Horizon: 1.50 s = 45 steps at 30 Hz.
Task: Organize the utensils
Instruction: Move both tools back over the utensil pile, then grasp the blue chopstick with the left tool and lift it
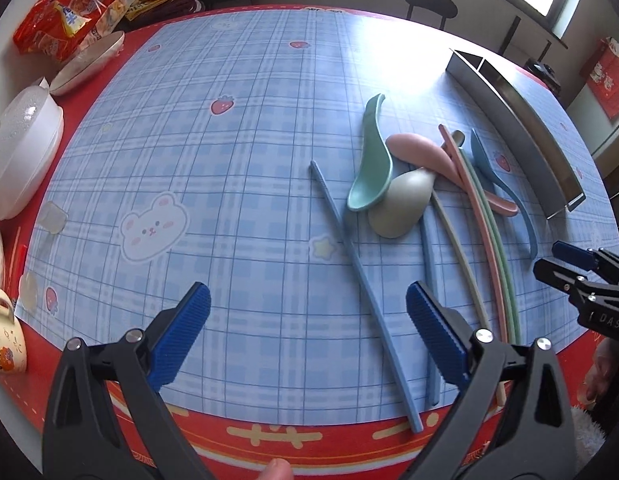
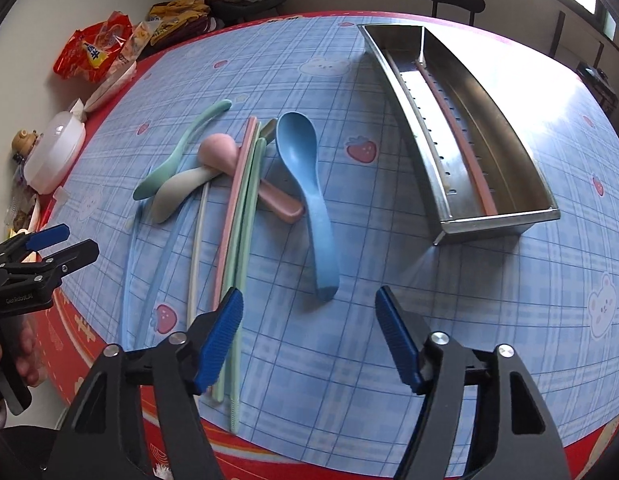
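Note:
A pile of pastel utensils lies on the blue checked tablecloth: a blue spoon (image 2: pixel 297 148), a pink spoon (image 2: pixel 219 152), a green spoon (image 2: pixel 177 156), a grey spoon (image 2: pixel 177 192), and pink (image 2: pixel 233 200) and green chopsticks (image 2: pixel 245 220). A blue chopstick (image 1: pixel 349 248) runs toward the near table edge. The metal tray (image 2: pixel 505 216) to the right holds one pink chopstick (image 2: pixel 465 148). My right gripper (image 2: pixel 309 296) hangs open just short of the blue spoon's handle end, pads apart from it. My left gripper (image 1: pixel 307 300) is open above the blue chopstick, holding nothing.
Snack bags (image 1: pixel 65 20), a white bowl (image 1: pixel 89 64), a white lidded container (image 1: pixel 25 148) and a patterned mug (image 1: pixel 5 336) line the left edge. A dark stool (image 1: pixel 429 0) stands beyond the table's far side. The cloth's red border marks the near edge.

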Each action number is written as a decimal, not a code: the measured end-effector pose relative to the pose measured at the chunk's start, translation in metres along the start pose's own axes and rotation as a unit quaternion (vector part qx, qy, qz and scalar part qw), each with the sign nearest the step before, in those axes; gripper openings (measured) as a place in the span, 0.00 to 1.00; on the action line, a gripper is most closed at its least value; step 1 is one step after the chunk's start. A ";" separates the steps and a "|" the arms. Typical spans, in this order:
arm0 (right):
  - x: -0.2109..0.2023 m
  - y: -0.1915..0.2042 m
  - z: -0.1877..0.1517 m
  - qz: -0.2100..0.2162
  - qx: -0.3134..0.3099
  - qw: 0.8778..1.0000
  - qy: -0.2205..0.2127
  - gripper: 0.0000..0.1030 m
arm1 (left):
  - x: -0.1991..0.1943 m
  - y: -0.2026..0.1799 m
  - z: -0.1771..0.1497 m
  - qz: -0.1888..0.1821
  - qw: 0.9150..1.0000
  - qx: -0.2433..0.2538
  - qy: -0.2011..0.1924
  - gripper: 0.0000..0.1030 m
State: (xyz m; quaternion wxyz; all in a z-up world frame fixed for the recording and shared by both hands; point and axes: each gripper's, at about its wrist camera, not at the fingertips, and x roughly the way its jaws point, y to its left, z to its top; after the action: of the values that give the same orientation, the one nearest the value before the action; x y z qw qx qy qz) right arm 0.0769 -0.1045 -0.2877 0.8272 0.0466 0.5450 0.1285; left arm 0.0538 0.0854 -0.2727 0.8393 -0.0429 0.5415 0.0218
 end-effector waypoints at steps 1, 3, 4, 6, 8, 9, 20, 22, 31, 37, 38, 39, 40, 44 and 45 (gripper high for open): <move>0.001 0.003 0.001 0.006 -0.004 1.000 0.000 0.48 | 0.000 0.000 0.000 -0.003 1.000 -0.003 0.002 0.90; 0.004 0.011 0.004 0.017 -0.012 1.000 0.002 0.39 | 0.002 -0.001 0.001 0.002 1.000 -0.002 0.007 0.72; 0.005 0.014 0.005 0.026 -0.015 1.000 0.005 0.32 | 0.003 -0.003 0.001 0.005 1.000 -0.001 0.012 0.66; 0.009 0.020 0.007 0.041 -0.021 0.999 0.010 0.21 | 0.003 -0.004 -0.002 -0.003 1.000 -0.001 0.014 0.59; 0.012 0.024 0.008 0.043 -0.029 0.999 0.014 0.17 | 0.002 -0.006 -0.006 -0.014 1.000 0.001 0.014 0.51; 0.014 0.025 0.008 0.042 -0.030 0.999 0.015 0.16 | 0.002 -0.007 -0.007 -0.020 1.000 0.003 0.016 0.45; 0.029 0.031 0.022 0.032 -0.046 0.998 0.015 0.11 | 0.005 -0.012 -0.010 -0.040 0.999 0.000 0.028 0.34; 0.034 0.034 0.021 0.022 -0.056 0.998 0.024 0.11 | 0.006 -0.012 -0.010 -0.041 0.999 -0.003 0.029 0.34; 0.035 0.027 0.021 0.038 -0.046 0.998 0.020 0.08 | 0.013 -0.024 -0.004 -0.034 0.999 0.011 0.037 0.36; 0.034 0.021 0.019 0.051 -0.039 0.998 0.017 0.08 | 0.025 -0.034 0.001 -0.010 0.999 0.022 0.046 0.35; 0.034 0.020 0.019 0.053 -0.037 0.998 0.016 0.08 | 0.027 -0.036 0.001 -0.008 0.998 0.024 0.049 0.36; 0.034 0.020 0.019 0.055 -0.036 0.998 0.016 0.08 | 0.029 -0.037 -0.001 -0.005 0.998 0.027 0.052 0.36; 0.034 0.019 0.018 0.055 -0.036 0.998 0.016 0.08 | 0.029 -0.039 -0.001 -0.001 0.998 0.032 0.047 0.36; 0.033 0.019 0.018 0.055 -0.035 0.998 0.015 0.08 | 0.032 -0.050 -0.005 0.017 0.997 0.057 0.046 0.37; 0.033 0.019 0.019 0.055 -0.035 0.998 0.016 0.08 | 0.033 -0.050 -0.005 0.017 0.997 0.058 0.047 0.37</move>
State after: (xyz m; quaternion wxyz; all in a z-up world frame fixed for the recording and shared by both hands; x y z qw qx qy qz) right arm 0.1033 -0.0761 -0.3059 0.8114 0.0455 0.5496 0.1936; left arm 0.0666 0.0347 -0.3021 0.8133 0.0138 0.5817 0.0028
